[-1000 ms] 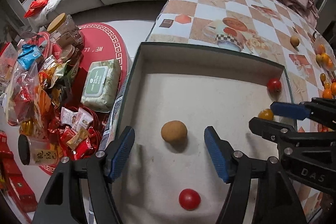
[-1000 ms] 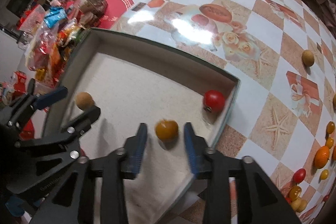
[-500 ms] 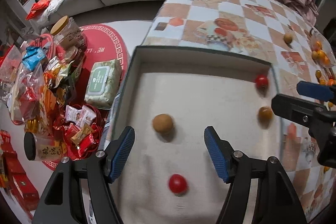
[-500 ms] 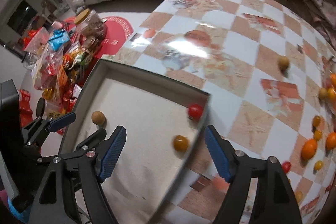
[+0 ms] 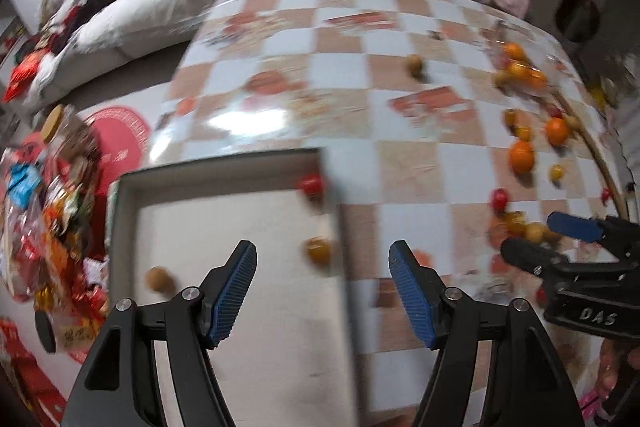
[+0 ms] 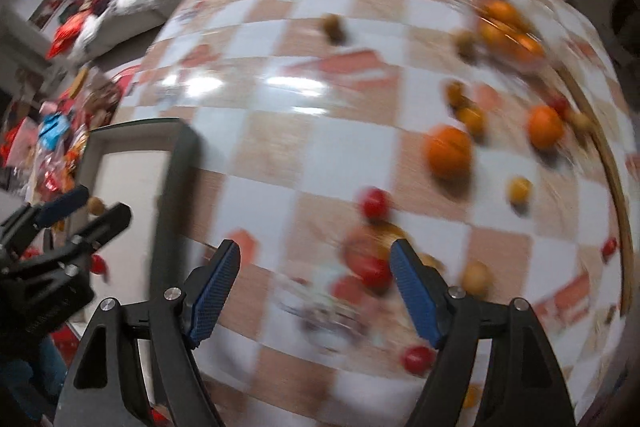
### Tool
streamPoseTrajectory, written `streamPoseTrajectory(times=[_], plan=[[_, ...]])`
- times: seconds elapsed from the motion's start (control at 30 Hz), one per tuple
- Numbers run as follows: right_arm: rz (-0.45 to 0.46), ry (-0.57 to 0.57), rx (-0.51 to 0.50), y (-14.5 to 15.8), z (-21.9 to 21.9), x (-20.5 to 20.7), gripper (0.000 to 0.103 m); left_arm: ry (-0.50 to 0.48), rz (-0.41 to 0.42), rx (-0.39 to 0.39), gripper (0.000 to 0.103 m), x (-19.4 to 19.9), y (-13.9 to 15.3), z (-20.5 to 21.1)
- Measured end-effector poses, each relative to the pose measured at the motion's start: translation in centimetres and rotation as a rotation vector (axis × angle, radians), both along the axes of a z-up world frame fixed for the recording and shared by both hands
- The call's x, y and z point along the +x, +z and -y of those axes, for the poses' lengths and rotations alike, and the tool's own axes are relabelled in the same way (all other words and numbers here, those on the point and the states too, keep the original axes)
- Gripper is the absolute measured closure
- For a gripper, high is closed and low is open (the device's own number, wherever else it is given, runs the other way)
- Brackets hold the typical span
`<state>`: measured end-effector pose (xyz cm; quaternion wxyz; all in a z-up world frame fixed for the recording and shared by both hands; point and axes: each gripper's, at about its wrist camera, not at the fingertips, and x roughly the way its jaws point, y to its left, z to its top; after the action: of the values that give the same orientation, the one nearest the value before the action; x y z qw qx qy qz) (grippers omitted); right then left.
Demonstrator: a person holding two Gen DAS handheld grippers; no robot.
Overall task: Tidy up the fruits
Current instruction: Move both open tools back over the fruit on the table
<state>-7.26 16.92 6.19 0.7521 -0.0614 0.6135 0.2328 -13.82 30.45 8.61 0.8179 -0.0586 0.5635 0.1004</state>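
At the bottom of the right wrist view the right claw [image 6: 314,291] stands open and empty. A red fruit [image 6: 370,273] lies just ahead, nearer its right-hand pad – likely the nearest pick. Further up-frame an orange [image 6: 449,151] and other blurred fruits are scattered over the checked tabletop [image 6: 320,115]. The left claw [image 5: 322,293], also open and empty, straddles the right wall of the box [image 5: 338,267], where 3 fruits already lie – that wall stands in its way.
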Motion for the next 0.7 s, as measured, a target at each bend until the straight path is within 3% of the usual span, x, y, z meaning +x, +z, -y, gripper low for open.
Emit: streamPoseTrajectory(times=[0.33,0.7], plan=[[0.0,-0.169,-0.066,-1.2,9.7,1.5,0.023,-0.105,-0.041,-0.087,0.033,4.8,-2.4,6.9],[0.019,-0.238,-0.068,-1.6,13.4,3.9,0.023,-0.157,-0.067,-0.127,0.033,8.5,-4.5,11.1]])
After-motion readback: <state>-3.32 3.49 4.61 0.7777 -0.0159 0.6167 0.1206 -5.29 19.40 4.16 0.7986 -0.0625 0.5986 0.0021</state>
